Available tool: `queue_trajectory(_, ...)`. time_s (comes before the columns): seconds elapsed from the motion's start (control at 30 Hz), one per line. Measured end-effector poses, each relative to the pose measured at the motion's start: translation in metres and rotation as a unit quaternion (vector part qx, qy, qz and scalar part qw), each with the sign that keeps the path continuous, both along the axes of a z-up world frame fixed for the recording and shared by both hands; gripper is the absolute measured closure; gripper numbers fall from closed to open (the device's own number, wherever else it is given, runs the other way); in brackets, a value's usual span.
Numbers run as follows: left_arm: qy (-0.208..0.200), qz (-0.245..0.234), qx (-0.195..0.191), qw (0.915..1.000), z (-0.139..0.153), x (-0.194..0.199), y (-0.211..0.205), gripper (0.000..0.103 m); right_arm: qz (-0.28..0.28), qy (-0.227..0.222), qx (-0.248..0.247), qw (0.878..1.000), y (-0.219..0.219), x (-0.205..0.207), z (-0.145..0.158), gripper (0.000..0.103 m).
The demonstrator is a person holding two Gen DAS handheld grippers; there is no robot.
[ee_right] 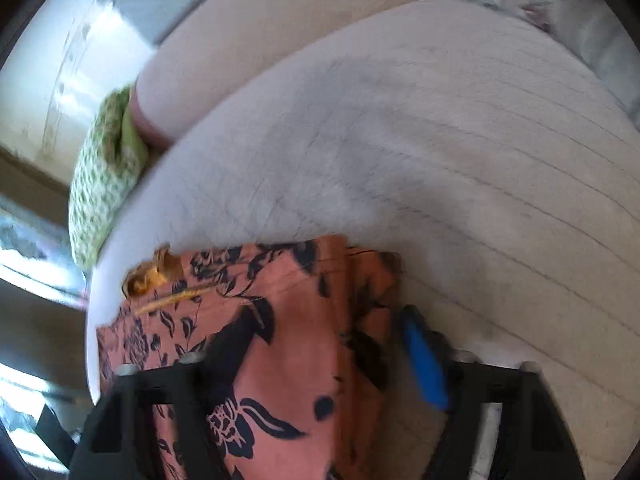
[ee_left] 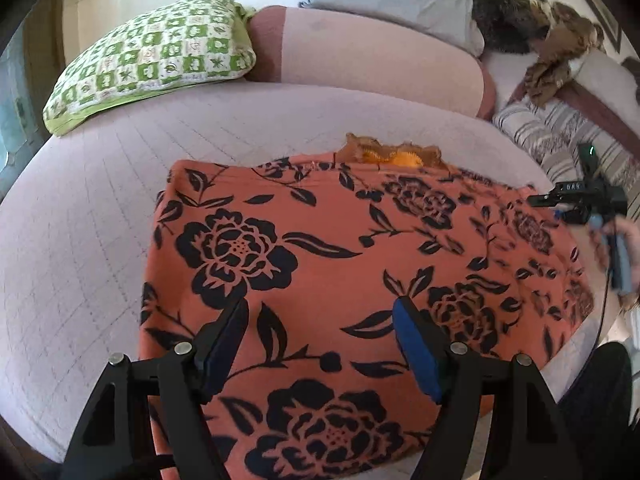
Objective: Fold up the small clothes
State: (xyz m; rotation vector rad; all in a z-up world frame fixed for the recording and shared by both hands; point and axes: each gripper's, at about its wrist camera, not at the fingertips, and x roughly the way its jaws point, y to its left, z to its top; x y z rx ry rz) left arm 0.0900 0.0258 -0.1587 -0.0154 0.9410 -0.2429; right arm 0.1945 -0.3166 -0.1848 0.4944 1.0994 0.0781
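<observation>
Pale lilac quilted bed cover carries a terracotta floral-print garment with black flowers, spread flat near its front edge, an orange frilled trim at its far side. A green-and-white patterned pillow lies far left. Left tool hovers over the cloth, fingers apart. Right tool, blurred, straddles the garment's right folded edge; whether it pinches the cloth I cannot tell.

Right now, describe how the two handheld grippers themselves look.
The left gripper has angular black fingers with triangular cut-outs, silver pivot pins and blue pads. The right gripper has the same black frame and a blue pad; seen from the left wrist view it has a black body with a small green light and a thin dark cable hanging down.
</observation>
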Motion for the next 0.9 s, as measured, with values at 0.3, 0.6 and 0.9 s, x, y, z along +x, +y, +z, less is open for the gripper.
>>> queue_trajectory(0.3, 0.007, 0.006, -0.014, 0.9999, -0.009, 0.005, 0.004, 0.028, -0.057, -0.022, 0.023, 0.998, -0.019, -0.019, -0.003, 0.065)
queue_trajectory(0.6, -0.028, 0.018, -0.038, 0.9987, 0.019, -0.019, 0.024, 0.028, -0.021, -0.105, 0.097, 0.989, 0.008, -0.134, 0.068, 0.042)
queue_trajectory(0.9, -0.014, 0.030, -0.049, 0.9983, 0.020, -0.037, 0.037, 0.028, -0.085, -0.028, 0.139, 0.986, 0.005, -0.184, -0.004, 0.043)
